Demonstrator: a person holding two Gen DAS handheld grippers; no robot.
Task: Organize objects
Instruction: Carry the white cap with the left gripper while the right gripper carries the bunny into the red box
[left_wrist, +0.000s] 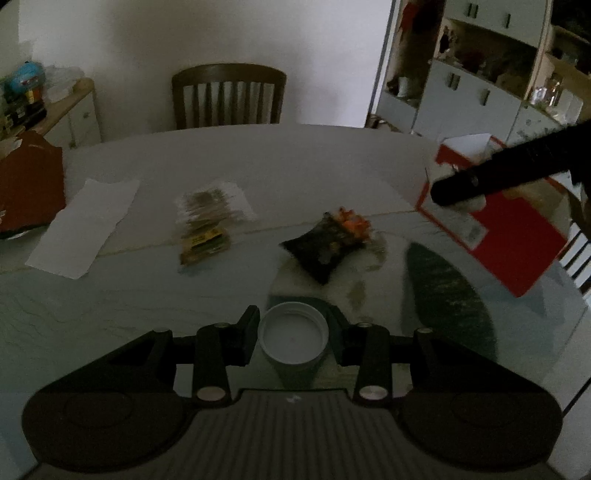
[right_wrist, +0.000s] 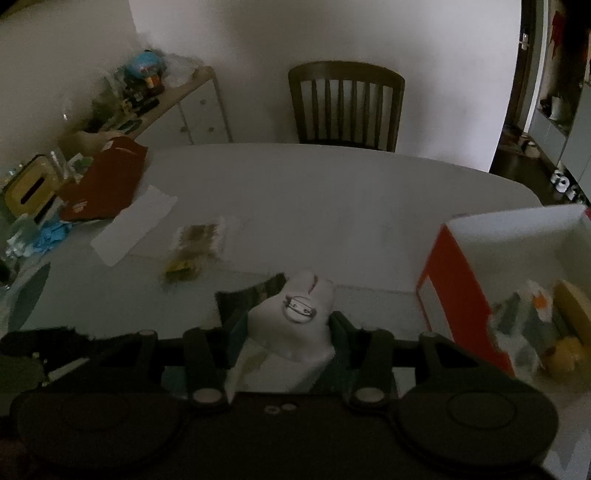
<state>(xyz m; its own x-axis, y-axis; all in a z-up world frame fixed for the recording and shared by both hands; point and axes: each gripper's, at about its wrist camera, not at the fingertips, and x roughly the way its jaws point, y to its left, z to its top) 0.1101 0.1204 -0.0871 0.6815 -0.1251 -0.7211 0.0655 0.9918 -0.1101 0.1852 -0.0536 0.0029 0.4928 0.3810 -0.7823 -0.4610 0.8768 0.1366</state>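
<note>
My left gripper is shut on a round white cap, held open side up just above the glass table top. My right gripper is shut on a white soft item with a round pin badge on it. In the left wrist view the right gripper shows as a black bar over the open red box. Inside that red box, at the right, lie several items. A dark snack packet and a clear packet with a yellow label lie mid-table.
A white paper sheet and a dark red bag lie at the left. A wooden chair stands behind the table's far edge. A cluttered sideboard is at the back left, and cabinets at the right.
</note>
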